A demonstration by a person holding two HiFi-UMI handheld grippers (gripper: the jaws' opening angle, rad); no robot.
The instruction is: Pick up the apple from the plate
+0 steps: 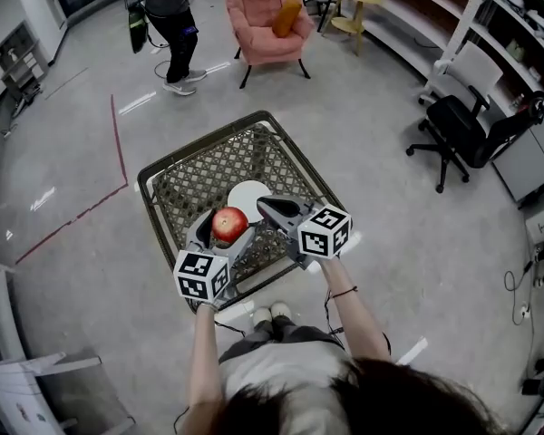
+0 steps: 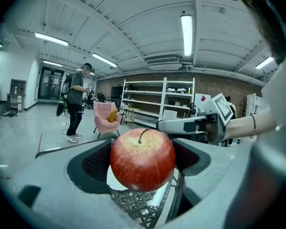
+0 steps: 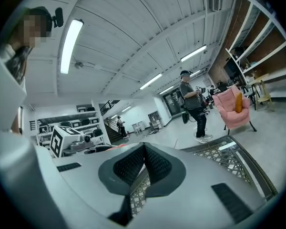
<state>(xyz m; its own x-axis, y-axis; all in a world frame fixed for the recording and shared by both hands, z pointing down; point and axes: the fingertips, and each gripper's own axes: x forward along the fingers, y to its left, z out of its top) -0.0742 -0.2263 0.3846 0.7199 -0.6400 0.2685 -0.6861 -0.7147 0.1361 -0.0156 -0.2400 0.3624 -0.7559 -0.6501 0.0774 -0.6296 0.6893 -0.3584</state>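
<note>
Since your left gripper (image 2: 143, 166) has its fingers (image 2: 90, 168) clamped on the apple (image 2: 142, 159), held above the plate (image 1: 249, 192) beneath them, the pickup looks done. Your right gripper (image 3: 142, 168), fingers pressed together, holds nothing.

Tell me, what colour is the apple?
The round apple is red, yellowish on top; left gripper view.

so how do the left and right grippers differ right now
The left gripper has its jaws spread and clamped on the red apple; the right gripper has its jaws together with nothing between them. In the head view the left gripper sits nearer the person, while the right gripper's tip reaches the white plate. Both are above the mesh table.
</note>
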